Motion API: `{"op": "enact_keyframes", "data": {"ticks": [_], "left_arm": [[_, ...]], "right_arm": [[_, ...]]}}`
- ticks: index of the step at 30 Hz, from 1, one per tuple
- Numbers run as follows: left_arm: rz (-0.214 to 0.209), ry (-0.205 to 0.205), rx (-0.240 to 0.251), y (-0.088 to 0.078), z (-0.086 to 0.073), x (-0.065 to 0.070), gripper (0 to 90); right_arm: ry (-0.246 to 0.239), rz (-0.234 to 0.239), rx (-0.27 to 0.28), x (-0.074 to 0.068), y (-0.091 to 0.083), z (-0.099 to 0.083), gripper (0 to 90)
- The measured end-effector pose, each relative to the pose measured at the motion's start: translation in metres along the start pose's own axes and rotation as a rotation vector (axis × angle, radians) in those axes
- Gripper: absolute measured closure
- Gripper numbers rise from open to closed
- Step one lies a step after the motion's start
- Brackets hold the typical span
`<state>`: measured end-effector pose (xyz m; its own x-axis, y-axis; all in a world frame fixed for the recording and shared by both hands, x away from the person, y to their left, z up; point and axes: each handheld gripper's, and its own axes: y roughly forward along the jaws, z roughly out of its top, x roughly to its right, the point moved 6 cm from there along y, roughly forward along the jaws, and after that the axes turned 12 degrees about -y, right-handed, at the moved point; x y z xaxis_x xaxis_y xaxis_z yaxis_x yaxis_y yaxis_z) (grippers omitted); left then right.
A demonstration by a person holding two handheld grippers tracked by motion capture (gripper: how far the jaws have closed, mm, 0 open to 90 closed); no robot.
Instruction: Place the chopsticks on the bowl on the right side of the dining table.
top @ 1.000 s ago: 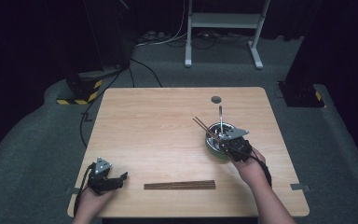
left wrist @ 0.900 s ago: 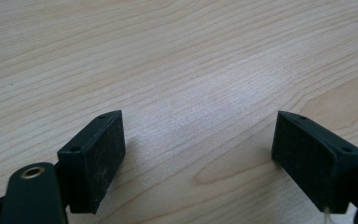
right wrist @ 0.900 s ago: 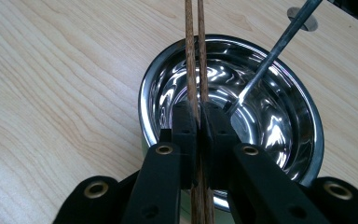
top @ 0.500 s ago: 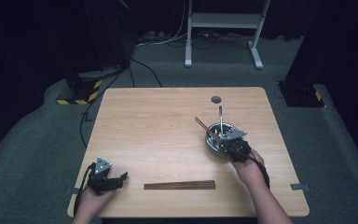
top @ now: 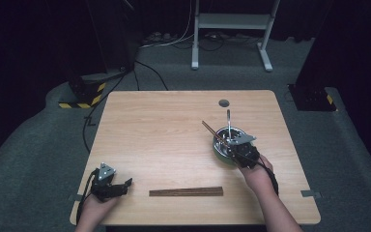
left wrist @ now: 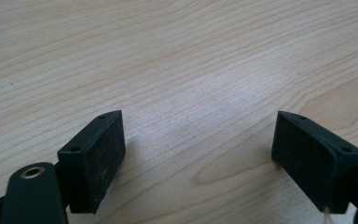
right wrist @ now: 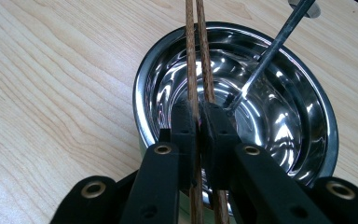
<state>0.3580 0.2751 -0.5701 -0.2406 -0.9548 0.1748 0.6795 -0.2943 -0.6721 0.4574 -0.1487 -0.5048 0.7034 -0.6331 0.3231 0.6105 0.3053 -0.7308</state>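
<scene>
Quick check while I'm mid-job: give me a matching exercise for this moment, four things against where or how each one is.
Things:
1. right gripper
2. left gripper
3. bowl
4. loose chopsticks

States:
A. open over bare table
B. flat on the table near its front edge
C. shut on a pair of chopsticks
D. holds a metal utensil that leans on its rim

Pairs: 1-C, 2-A, 3-D, 4-B

Table lit, surroundings dark; bowl (right wrist: 279, 116) glare.
</scene>
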Motion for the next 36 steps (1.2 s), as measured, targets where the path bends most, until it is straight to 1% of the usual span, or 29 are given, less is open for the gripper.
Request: {"op": "enact_keyframes", "data": {"ticks": [7, 9, 10, 11, 12, 13, 18, 19, 24, 28, 30, 31, 32, 33, 35, 36], "left_arm": [[0.002, 0.001, 0.0, 0.0, 0.0, 0.0, 17.3], [0.002, 0.001, 0.0, 0.0, 0.0, 0.0, 17.3], [0.002, 0.001, 0.0, 0.0, 0.0, 0.0, 17.3], [0.002, 0.0, 0.0, 0.0, 0.0, 0.0, 17.3], [-0.001, 0.0, 0.0, 0.0, 0.0, 0.0, 17.3], [0.002, 0.0, 0.001, 0.0, 0.0, 0.0, 17.3], [0.002, 0.001, 0.001, 0.0, 0.0, 0.0, 17.3], [0.002, 0.0, 0.0, 0.0, 0.0, 0.0, 17.3], [0.002, 0.001, 0.0, 0.0, 0.0, 0.0, 17.3], [0.002, 0.0, 0.0, 0.0, 0.0, 0.0, 17.3], [0.002, 0.0, 0.0, 0.0, 0.0, 0.0, 17.3], [0.0, 0.0, 0.0, 0.0, 0.0, 0.0, 17.3], [0.0, 0.0, 0.0, 0.0, 0.0, 0.0, 17.3], [0.0, 0.0, 0.0, 0.0, 0.0, 0.0, 17.3], [0.002, 0.0, 0.0, 0.0, 0.0, 0.0, 17.3], [-0.001, -0.001, 0.0, 0.0, 0.0, 0.0, 17.3]], "right_arm": [[-0.002, -0.006, 0.002, 0.001, 0.0, 0.001, 82.0], [-0.003, -0.009, 0.011, 0.001, -0.001, 0.003, 78.9], [-0.003, -0.009, 0.011, 0.001, -0.001, 0.003, 78.9], [-0.004, -0.009, 0.021, 0.002, -0.003, 0.004, 74.5], [-0.004, -0.009, 0.021, 0.002, -0.003, 0.004, 74.5], [0.007, -0.008, 0.023, 0.003, -0.004, 0.005, 70.9], [0.031, 0.003, 0.017, 0.007, -0.001, 0.006, 68.3], [0.037, 0.017, 0.019, 0.01, 0.001, 0.007, 68.1], [0.044, 0.032, 0.015, 0.012, 0.005, 0.007, 68.1], [0.05, 0.035, 0.007, 0.013, 0.008, 0.006, 68.2], [0.046, 0.041, 0.002, 0.012, 0.009, 0.005, 68.5], [0.042, 0.043, -0.001, 0.012, 0.01, 0.005, 69.3], [0.038, 0.04, -0.003, 0.011, 0.011, 0.005, 72.2], [0.036, 0.046, -0.008, 0.01, 0.012, 0.005, 77.6], [0.033, 0.038, -0.008, 0.01, 0.012, 0.005, 77.8], [0.022, 0.044, -0.006, 0.01, 0.013, 0.005, 77.9]]}}
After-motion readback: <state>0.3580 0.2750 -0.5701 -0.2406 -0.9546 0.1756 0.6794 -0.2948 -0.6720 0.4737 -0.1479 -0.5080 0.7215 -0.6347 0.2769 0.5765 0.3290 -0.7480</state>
